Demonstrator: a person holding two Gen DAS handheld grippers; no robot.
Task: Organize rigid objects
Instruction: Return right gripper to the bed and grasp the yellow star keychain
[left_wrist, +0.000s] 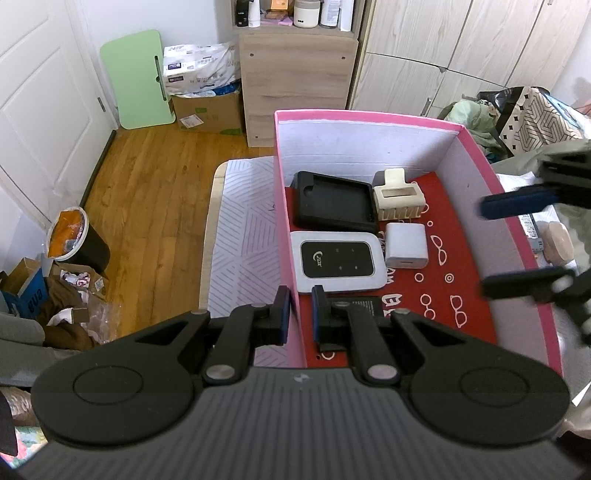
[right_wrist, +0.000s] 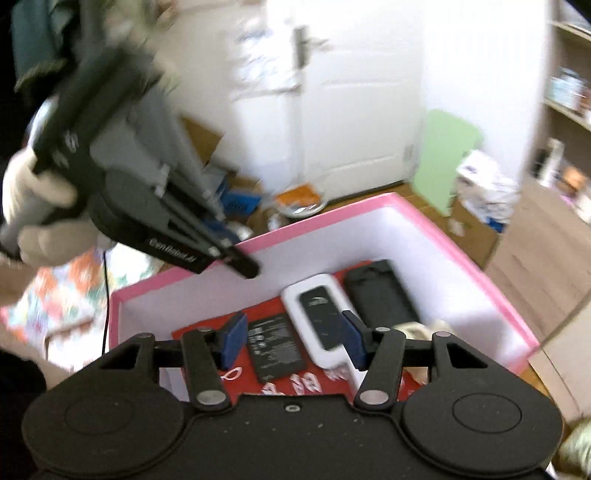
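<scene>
A pink box (left_wrist: 369, 120) with a red patterned floor stands on the bed. Inside lie a black case (left_wrist: 334, 201), a beige clip-shaped piece (left_wrist: 397, 194), a white charger cube (left_wrist: 406, 245), a white pocket router (left_wrist: 336, 260) and a flat black battery (left_wrist: 364, 306), partly hidden by a finger. My left gripper (left_wrist: 300, 314) is shut on the box's left wall. My right gripper (left_wrist: 482, 247) hovers over the box's right wall, open and holding nothing. In the blurred right wrist view, the right gripper (right_wrist: 293, 338) hangs above the battery (right_wrist: 275, 343) and router (right_wrist: 321, 317).
A striped bed cover (left_wrist: 243, 229) lies left of the box. Right of it are a round beige object (left_wrist: 557, 242) and a patterned bag (left_wrist: 535, 118). On the wooden floor stand a bin (left_wrist: 79, 240), a cardboard box (left_wrist: 210, 110), a green board (left_wrist: 136, 77) and a cabinet (left_wrist: 295, 85).
</scene>
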